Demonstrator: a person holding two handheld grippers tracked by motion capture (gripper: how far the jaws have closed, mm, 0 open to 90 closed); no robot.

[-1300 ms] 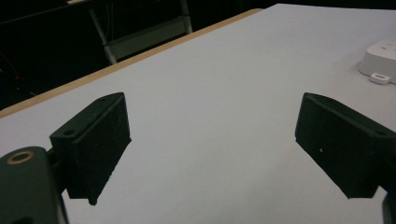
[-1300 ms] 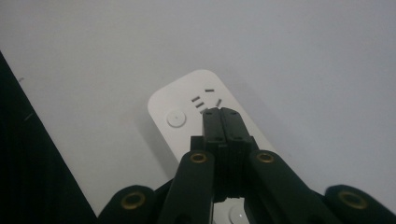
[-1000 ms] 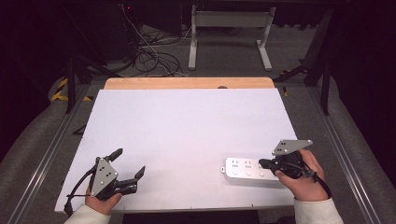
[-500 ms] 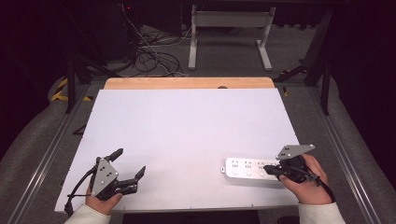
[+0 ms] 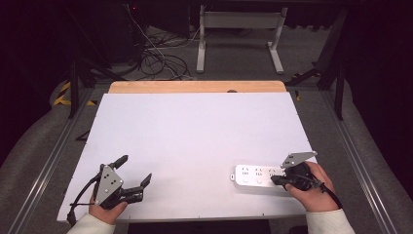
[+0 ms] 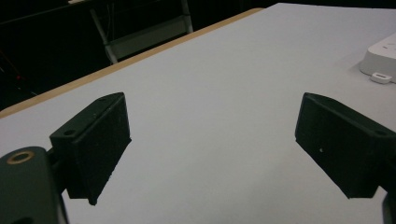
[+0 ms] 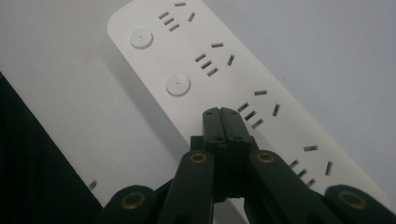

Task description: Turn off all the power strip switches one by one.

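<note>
The right gripper (image 7: pixel 223 114), fingers closed, sits over the power strip's (image 5: pixel 255 176) third button, seemingly unpressed. The left gripper (image 5: pixel 134 171) idles open.

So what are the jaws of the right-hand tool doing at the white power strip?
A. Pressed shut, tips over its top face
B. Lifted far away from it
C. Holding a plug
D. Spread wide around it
A: in the right gripper view the right gripper has its two jaws closed together, tips over the power strip beside its sockets.

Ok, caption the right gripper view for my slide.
Shut right hand-held gripper poised over a white power strip.
</note>
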